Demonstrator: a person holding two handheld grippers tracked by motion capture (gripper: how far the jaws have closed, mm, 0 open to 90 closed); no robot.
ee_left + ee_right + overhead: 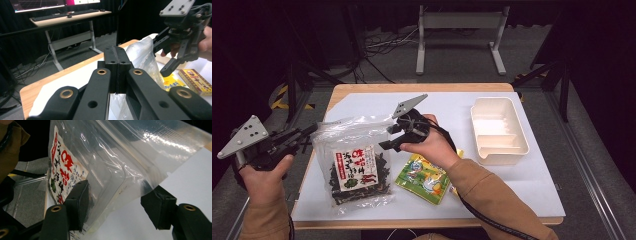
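Holding the seaweed bag [354, 160] by its top edge in the shut left claw [116, 72], we should close the right claw [113, 202], now standing wide with the opposite bag edge between its jaws, squarely on the film before pulling.
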